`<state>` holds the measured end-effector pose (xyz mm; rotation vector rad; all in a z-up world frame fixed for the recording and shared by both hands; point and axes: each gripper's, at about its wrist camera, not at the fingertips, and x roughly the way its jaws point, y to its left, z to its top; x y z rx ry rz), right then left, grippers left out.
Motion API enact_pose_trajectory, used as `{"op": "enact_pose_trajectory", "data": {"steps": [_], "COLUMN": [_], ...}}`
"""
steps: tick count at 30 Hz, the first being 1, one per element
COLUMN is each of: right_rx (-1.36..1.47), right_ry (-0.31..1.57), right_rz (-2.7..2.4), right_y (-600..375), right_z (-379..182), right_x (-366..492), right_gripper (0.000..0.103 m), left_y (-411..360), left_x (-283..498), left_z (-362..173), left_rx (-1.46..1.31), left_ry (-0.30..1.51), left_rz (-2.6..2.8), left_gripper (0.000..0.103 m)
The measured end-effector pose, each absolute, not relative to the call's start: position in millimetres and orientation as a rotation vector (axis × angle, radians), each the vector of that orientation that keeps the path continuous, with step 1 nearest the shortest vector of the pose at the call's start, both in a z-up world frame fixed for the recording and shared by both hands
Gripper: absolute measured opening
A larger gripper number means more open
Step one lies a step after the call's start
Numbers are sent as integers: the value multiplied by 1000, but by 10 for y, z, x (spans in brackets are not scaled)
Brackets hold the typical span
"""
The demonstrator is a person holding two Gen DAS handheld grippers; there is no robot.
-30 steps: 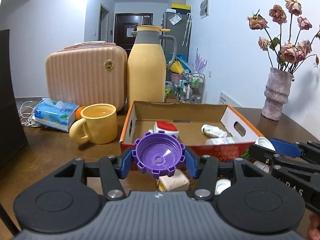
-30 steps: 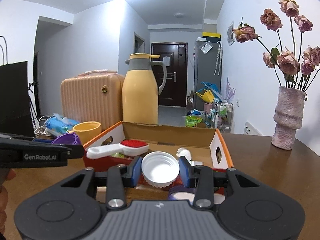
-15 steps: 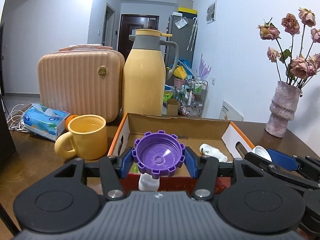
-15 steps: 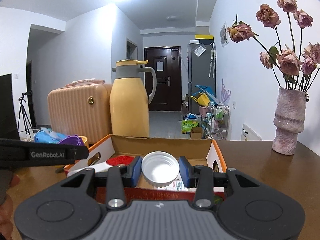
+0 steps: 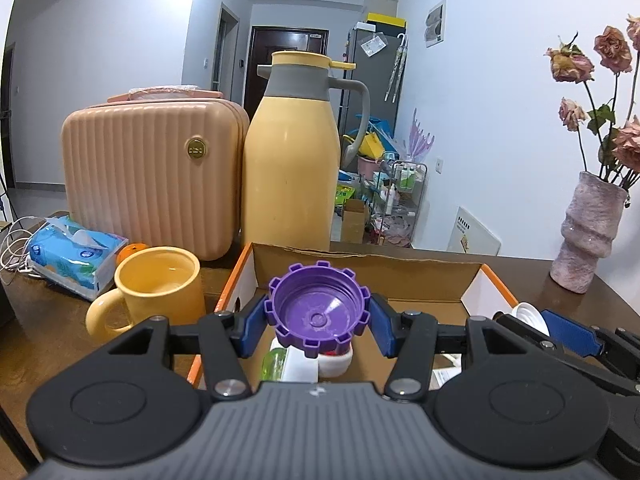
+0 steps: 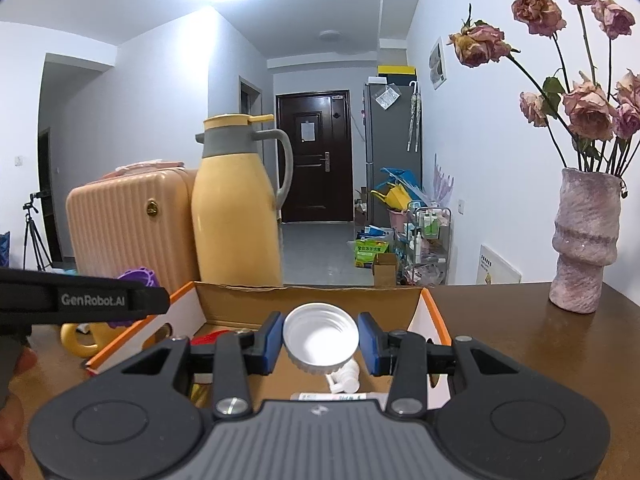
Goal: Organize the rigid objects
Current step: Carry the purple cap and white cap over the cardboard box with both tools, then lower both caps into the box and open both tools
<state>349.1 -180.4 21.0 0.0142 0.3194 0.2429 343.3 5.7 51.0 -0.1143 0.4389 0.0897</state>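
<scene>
Right now the purple cap (image 5: 318, 307) is sitting centre frame in the left wrist view, clenched between the blue pads of the left gripper (image 5: 317, 326), hanging over the near part of the cardboard box (image 5: 372, 270). Over in the right wrist view, the white cap (image 6: 321, 338) is being squeezed the same way by the right gripper (image 6: 320, 342), also above the open box, nearer its right wall.

Below the purple cap, a white bottle (image 5: 304, 362) with a green tip is lying on the box floor. The box's far wall is standing up just behind both caps, and its orange-edged side walls are flanking them.

Left of the box, the yellow mug (image 5: 158, 294) is sitting just beside the wall, with a tissue pack (image 5: 74, 256) behind it. The yellow thermos (image 5: 292, 160) and peach case (image 5: 148, 176) are rising behind the box.

Only the right view is showing the small white bottle (image 6: 344, 376) under the white cap; only the left view is showing the tissue pack. The pink vase (image 6: 584, 240) is standing well apart at far right on the bare brown table (image 6: 500, 320).
</scene>
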Motion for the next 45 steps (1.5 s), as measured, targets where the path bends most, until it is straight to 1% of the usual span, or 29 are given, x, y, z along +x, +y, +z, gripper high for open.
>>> {"op": "enact_pose_trajectory", "data": {"steps": [22,25,26,27,28,29,30,31,34,45], "right_rx": [-20,-18,-14,-12,-9,-6,-5,-6,3,-12], "right_ry": [416,442,449,454,456,448,434,419,413,413], "right_rz": [237,233,231,231,227,216,199,187,181,188], "right_y": [-1777,-1792,-1801,-1810,-1820,-1831,-1839,-1845,-1873,-1860], "right_z": [-15,-54,-65,-72,-76,-81,-74,-65,-38,-6], "right_x": [4057,4091,4098,4102,4100,4083,4067,4049,4034,3988], "right_gripper": [39,40,44,51,71,92,97,101,103,103], "left_y": [28,52,63,79,95,107,123,138,163,151], "left_x": [4014,4033,4045,4052,4054,4047,4031,4012,3983,3961], "left_z": [281,239,229,219,215,221,230,245,277,290], "left_rx": [-70,-80,-83,-90,-100,-108,-114,-117,-122,-116], "left_ry": [518,531,539,546,549,547,538,526,508,511], "left_rz": [87,70,74,78,77,83,97,115,131,140], "left_gripper": [55,57,66,80,88,101,103,103,103,103]}}
